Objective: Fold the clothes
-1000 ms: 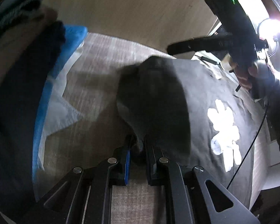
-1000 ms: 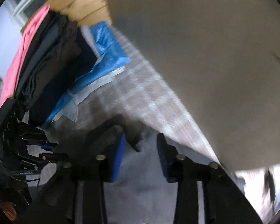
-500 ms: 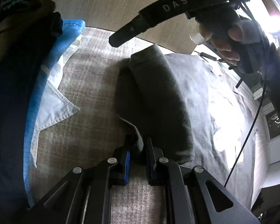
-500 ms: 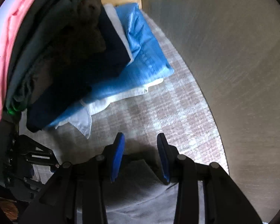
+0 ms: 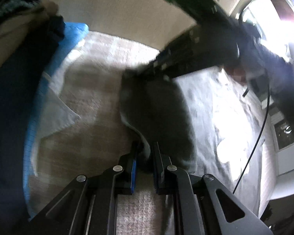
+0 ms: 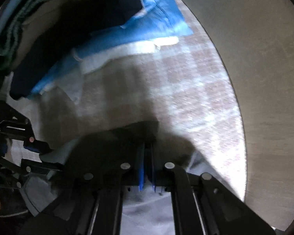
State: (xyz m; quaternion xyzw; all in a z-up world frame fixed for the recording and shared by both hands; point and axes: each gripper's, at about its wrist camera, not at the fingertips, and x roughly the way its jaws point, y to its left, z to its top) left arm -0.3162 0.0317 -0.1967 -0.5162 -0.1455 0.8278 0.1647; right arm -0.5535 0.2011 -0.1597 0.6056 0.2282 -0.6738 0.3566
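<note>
My left gripper (image 5: 145, 152), at the bottom centre of its view, is clenched on the near edge of a dark grey garment (image 5: 158, 109), pinning that fold so it cannot slide. The garment lies across the middle of a checked cloth surface (image 5: 84, 117), its lighter body spreading to the right. My right gripper (image 6: 147, 152), low in its own view, has its 2 blue pads pressed nearly together on the garment's far corner, so I judge both ends are gripped for 1 fold. A pile of folded clothes (image 6: 111, 29) sits at upper left, well apart, likely finished.
</note>
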